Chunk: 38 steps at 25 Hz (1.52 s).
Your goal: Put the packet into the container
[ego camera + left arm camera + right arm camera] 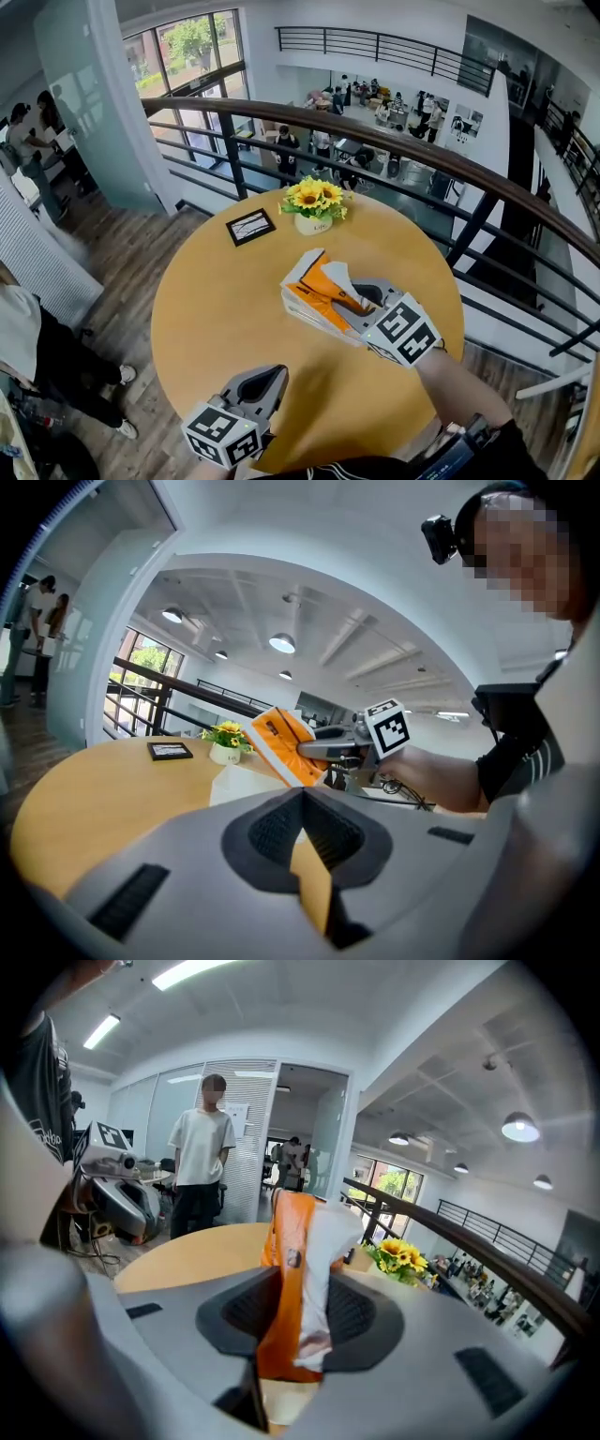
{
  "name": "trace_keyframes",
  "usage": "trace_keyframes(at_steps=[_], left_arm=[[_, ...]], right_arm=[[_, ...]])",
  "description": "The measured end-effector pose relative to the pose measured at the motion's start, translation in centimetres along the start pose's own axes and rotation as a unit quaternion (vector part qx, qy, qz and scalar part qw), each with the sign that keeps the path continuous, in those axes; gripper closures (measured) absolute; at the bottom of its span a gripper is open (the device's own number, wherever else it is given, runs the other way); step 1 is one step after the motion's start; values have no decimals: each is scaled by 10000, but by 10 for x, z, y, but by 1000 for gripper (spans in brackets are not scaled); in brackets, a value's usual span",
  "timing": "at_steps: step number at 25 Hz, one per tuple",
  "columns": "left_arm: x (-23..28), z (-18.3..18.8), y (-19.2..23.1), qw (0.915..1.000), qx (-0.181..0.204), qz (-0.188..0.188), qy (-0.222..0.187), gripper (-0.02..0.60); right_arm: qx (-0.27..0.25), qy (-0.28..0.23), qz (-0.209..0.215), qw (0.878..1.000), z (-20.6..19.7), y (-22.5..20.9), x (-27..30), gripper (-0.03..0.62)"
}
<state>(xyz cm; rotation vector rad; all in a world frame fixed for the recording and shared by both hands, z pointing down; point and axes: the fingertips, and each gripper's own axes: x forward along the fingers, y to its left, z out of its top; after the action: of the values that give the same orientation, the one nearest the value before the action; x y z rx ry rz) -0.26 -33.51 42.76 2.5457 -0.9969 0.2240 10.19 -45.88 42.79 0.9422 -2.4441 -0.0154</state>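
Observation:
An orange and white packet (325, 287) hangs tilted over a white open box (314, 322) that sits right of the middle of the round wooden table (216, 309). My right gripper (354, 298) is shut on the packet's near end. In the right gripper view the packet (291, 1241) stands upright between the pads. The left gripper view has the packet (281, 747) just above the box (246, 785), with the right gripper (328, 750) behind it. My left gripper (272, 378) hovers at the table's near edge, apart from the box, shut and with nothing in it.
A pot of yellow flowers (313, 204) and a black picture frame (250, 226) stand at the table's far side. A dark railing (394, 150) curves round behind the table, over a drop to a lower floor. A person (200, 1162) stands beyond the table.

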Motion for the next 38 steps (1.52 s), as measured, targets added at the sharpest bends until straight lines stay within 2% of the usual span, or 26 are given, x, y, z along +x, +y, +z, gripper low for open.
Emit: trace_keyframes(at_steps=[10, 17, 25, 38], left_arm=[[9, -10, 17, 9997, -188, 162, 90, 575], [12, -10, 26, 9992, -310, 215, 89, 575], [14, -13, 32, 9990, -325, 286, 86, 575], [13, -28, 30, 9986, -417, 256, 189, 575]], right_arm=[[-428, 894, 396, 9943, -43, -15, 61, 460], [-672, 1490, 610, 9847, -69, -12, 76, 460], [-857, 1896, 735, 9753, -84, -6, 90, 459], [-1140, 2698, 987, 9510, -112, 5, 111, 459]])
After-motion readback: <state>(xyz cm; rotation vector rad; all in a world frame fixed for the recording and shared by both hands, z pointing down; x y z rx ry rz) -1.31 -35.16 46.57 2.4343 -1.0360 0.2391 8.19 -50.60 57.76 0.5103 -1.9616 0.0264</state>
